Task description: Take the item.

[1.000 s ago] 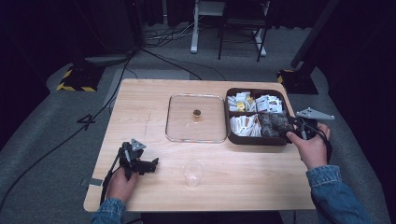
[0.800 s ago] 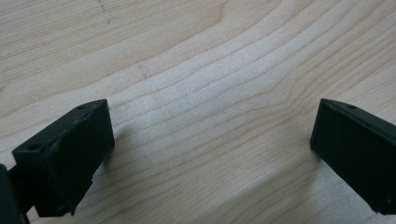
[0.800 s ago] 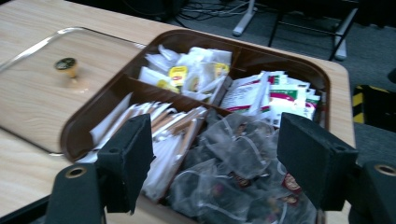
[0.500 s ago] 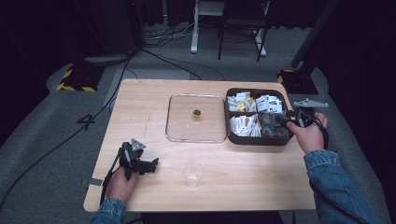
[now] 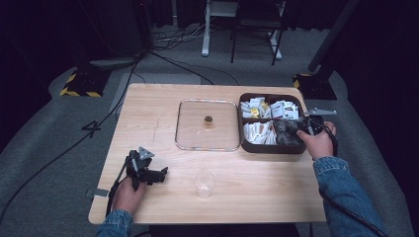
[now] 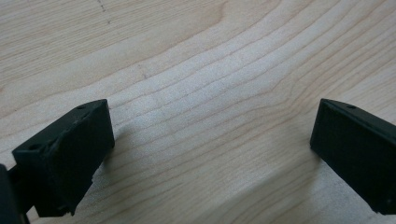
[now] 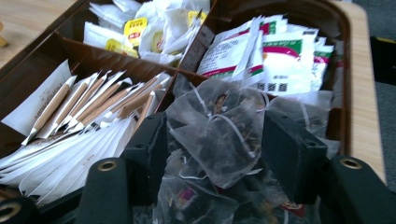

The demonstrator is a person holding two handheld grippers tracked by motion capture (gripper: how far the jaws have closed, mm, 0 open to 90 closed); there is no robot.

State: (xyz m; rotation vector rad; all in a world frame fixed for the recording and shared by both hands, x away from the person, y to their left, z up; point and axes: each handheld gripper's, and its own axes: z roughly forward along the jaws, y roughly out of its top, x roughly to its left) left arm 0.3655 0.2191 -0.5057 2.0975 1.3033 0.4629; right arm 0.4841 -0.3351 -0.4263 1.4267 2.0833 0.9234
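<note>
A brown compartment box [image 5: 244, 140] stands at the table's right, filled with sachets and tea bags. My right gripper [image 5: 299, 129] dips into its near right compartment. In the right gripper view its jaws [image 7: 215, 122] have just been closing, and a mesh tea bag [image 7: 219, 144] of dark leaves sits between them, not visibly squeezed. Several more mesh bags lie beneath it. My left gripper [image 5: 157, 175] rests open at the table's near left. Its jaws [image 6: 210, 140] stand wide over bare wood [image 6: 196, 70] with nothing between them.
A clear lid [image 5: 190, 128] with a small knob [image 5: 208, 119] lies flat left of the box. A clear plastic cup [image 5: 204, 181] stands near the front edge. White stick sachets [image 7: 79, 116] and printed packets [image 7: 275, 51] fill the other compartments. Cables cross the floor beyond the table.
My right hand has moved forward and down, bringing its gripper into the box's near right compartment. The left hand and gripper have stayed put.
</note>
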